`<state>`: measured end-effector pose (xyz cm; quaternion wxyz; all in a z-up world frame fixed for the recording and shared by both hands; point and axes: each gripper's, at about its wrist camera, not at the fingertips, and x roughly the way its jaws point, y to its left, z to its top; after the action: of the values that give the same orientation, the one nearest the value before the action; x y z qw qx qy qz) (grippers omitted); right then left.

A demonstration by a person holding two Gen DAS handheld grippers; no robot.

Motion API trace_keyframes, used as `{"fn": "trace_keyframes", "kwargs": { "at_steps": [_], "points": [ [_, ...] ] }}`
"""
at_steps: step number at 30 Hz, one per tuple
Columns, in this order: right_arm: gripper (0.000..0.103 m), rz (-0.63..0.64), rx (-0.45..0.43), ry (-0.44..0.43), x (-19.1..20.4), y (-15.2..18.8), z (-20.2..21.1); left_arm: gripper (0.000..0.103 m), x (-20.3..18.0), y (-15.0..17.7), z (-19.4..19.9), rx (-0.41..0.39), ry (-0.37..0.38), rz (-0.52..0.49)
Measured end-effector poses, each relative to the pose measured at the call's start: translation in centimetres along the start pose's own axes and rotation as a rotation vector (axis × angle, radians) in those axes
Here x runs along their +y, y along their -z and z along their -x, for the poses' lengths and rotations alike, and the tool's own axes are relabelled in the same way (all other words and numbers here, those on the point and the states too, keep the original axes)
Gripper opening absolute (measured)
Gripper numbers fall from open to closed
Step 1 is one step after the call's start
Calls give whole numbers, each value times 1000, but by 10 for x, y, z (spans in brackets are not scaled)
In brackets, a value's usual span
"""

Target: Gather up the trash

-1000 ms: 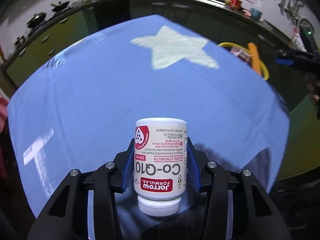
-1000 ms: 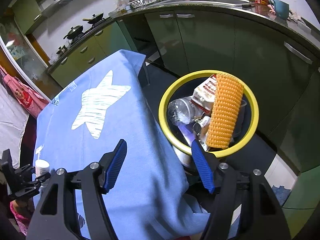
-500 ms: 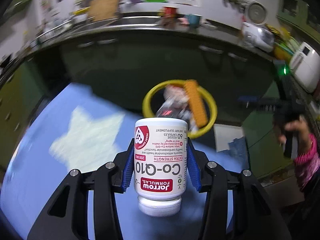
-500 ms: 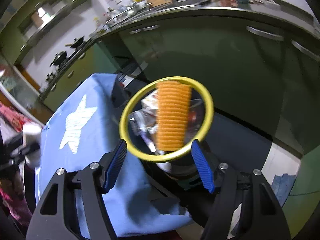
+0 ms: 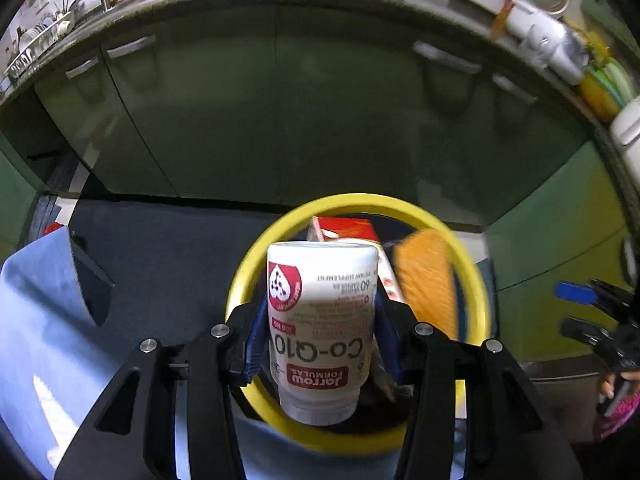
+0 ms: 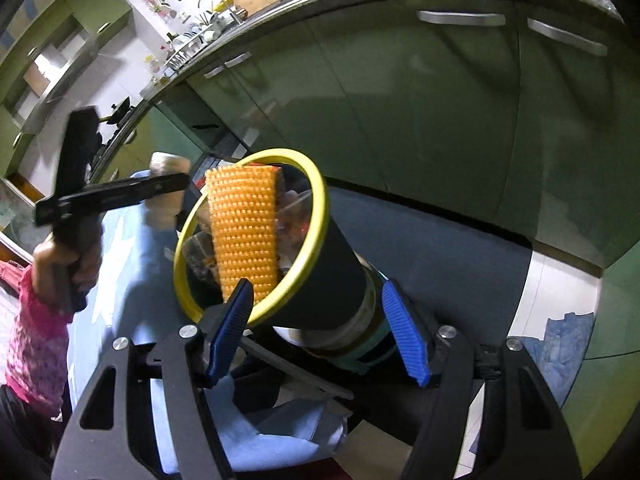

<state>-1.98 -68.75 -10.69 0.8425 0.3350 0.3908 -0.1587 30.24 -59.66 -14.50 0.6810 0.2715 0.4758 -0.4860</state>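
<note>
A white Co-Q10 supplement bottle (image 5: pixel 322 320) hangs cap-down, with my left gripper (image 5: pixel 322 332) shut on its sides. Right behind it is the yellow-rimmed black trash bin (image 5: pixel 360 200), which holds an orange bumpy roll (image 5: pixel 426 280) and a red and white carton (image 5: pixel 344 230). In the right wrist view the bin (image 6: pixel 316 216) leans at frame centre with the orange roll (image 6: pixel 244 228) sticking out. My right gripper (image 6: pixel 318 332) stands open on the near side of the bin, nothing pressed between its pads. The left gripper (image 6: pixel 160 188) and blurred bottle (image 6: pixel 170 164) show at the bin's left rim.
A table under a blue cloth (image 5: pixel 36 320) borders the bin on the left. Dark green kitchen cabinets (image 5: pixel 280 112) curve behind it. A person's hand in a pink sleeve (image 6: pixel 36 320) holds the left tool. A blue rag (image 6: pixel 568 332) lies on the floor at right.
My left gripper has swept with the bottle from over the blue starred cloth to the bin's rim. The right gripper has shifted and rolled, so the bin now sits nearer between its fingers.
</note>
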Motion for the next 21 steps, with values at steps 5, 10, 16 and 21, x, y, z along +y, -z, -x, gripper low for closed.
{"fn": "trace_keyframes", "kwargs": {
  "at_steps": [5, 10, 16, 21],
  "points": [
    [64, -13, 13, -1, -6, -2, -5, 48, 1, -5, -33, 60, -13, -16],
    [64, -7, 10, -5, -2, -2, -4, 74, -5, -4, -40, 60, -39, -21],
    [67, 35, -3, -17, 18, 8, 8, 77, -9, 20, -7, 18, -50, -14],
    [69, 132, -10, -51, 54, 24, 19, 90, -18, 78, 82, -131, -55, 38]
  ]
}}
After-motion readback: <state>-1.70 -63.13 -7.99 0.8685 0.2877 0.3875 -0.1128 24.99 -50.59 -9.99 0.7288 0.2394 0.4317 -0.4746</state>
